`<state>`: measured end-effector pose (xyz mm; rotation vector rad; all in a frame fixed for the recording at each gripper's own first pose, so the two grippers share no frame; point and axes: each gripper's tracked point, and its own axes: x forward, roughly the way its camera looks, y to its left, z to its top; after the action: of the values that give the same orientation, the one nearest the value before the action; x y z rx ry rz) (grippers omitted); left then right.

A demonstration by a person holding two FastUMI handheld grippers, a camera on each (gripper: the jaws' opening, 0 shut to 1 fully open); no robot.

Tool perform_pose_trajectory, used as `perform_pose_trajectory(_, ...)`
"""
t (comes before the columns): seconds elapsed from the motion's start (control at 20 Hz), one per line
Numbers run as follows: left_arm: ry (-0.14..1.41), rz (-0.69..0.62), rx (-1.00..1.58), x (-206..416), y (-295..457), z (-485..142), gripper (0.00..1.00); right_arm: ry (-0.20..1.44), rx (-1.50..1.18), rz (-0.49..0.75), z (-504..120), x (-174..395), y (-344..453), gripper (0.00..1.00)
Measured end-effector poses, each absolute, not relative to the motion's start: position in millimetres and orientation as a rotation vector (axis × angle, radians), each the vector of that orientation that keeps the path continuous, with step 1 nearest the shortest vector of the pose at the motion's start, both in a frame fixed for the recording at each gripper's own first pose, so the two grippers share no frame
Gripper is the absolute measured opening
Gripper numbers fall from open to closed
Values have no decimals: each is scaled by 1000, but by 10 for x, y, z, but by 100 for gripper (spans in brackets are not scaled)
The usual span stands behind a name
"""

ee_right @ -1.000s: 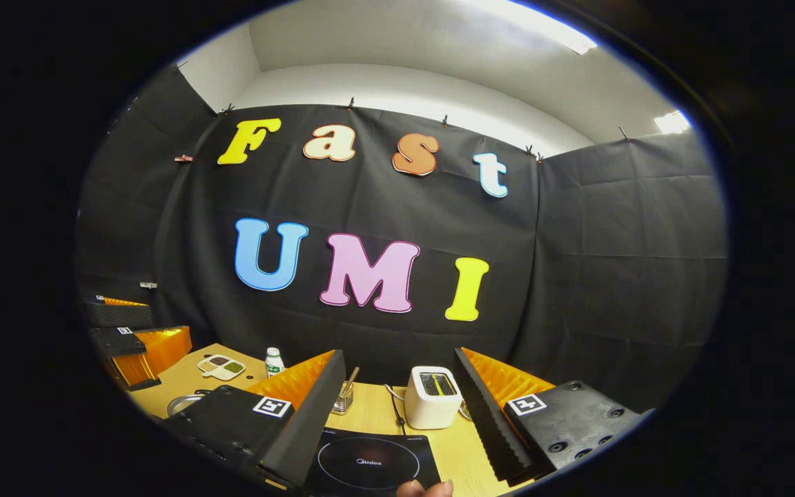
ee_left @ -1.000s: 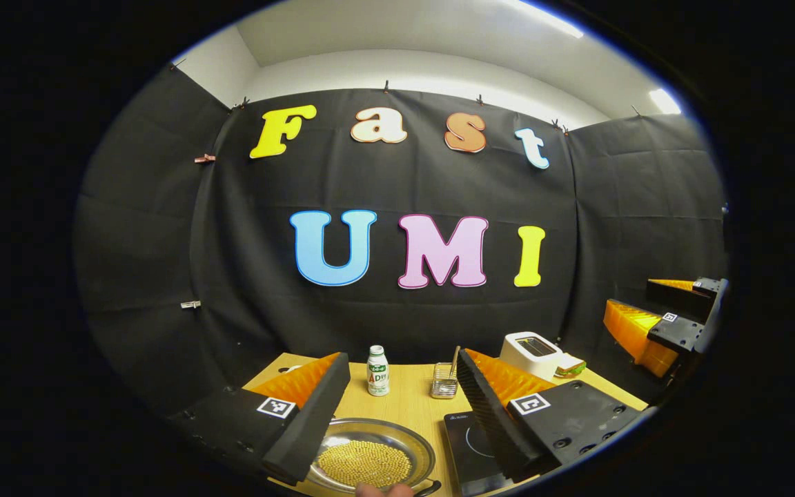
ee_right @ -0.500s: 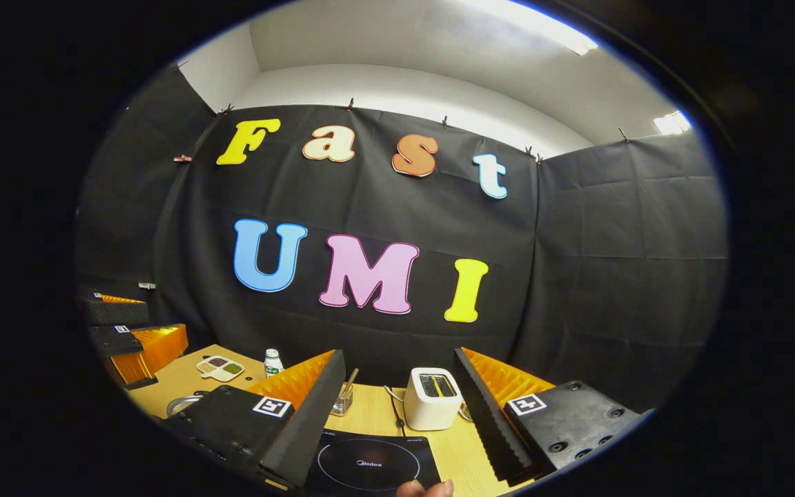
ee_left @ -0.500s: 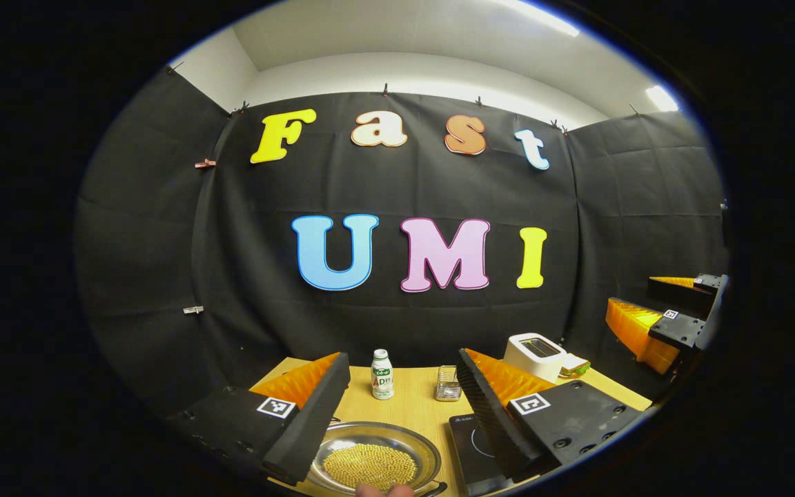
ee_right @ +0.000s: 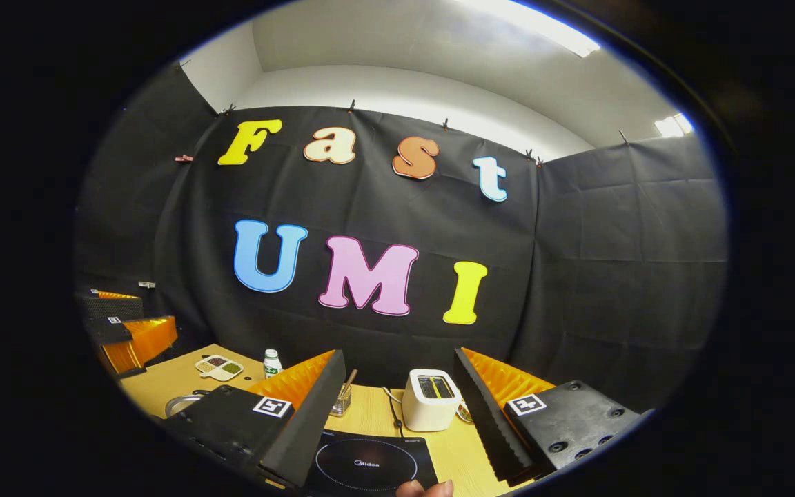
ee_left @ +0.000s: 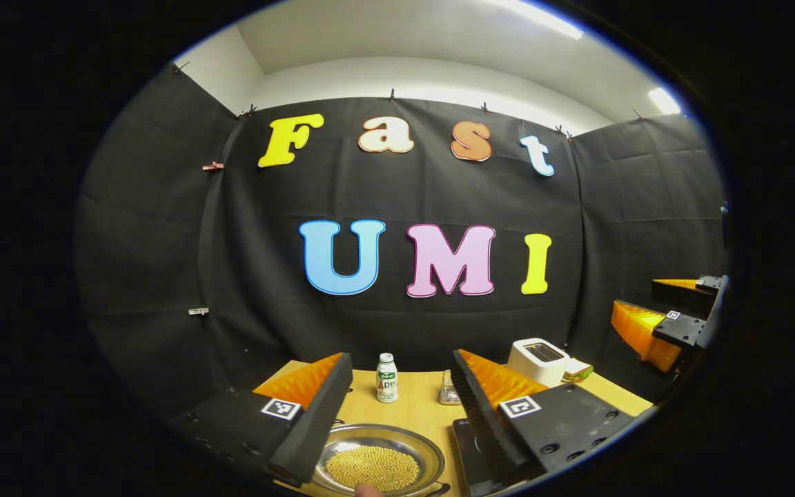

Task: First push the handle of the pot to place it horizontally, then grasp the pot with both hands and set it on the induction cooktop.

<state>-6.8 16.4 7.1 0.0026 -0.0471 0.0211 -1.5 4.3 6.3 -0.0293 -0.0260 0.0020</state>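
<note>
- Left tool (ee_left: 394, 414): jaws spread wide, nothing between them, held above the near edge of the pale wooden worktop (ee_left: 417, 407).
- Shallow round steel pot (ee_left: 378, 464), filled with small yellow beans, sits on the worktop directly beneath and between the left tool's fingers. Its dark handle (ee_left: 439, 489) pokes out at the lower right rim; the angle is hard to judge at the picture's edge.
- Flat black induction cooktop (ee_right: 370, 464) lies just beside the pot, on its right, a short carry away.
- Right tool (ee_right: 397, 414): also wide open and empty, poised over the cooktop, likely staged to receive that side of the pot.
- Judgement: handle push not yet made; neither tool touches the pot.
- White toaster (ee_right: 429, 399) and small white drink bottle (ee_left: 387, 377) stand toward the back, clear of the carry path.
</note>
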Motion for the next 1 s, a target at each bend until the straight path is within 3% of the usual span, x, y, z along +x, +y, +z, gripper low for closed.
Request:
perform_pose_trajectory(0.25,0,-27,33,-111,116,6,6,-28,-41,9,66,-28,62,97)
perform_pose_trajectory(0.6,274,-154,-17,-237,11,-673,5,-19,-51,-2,13,-16,-2,97)
perform_pose_trajectory(1.0,715,-282,-37,-501,0,-1713,5,-5,-84,-21,-58,7,-125,98)
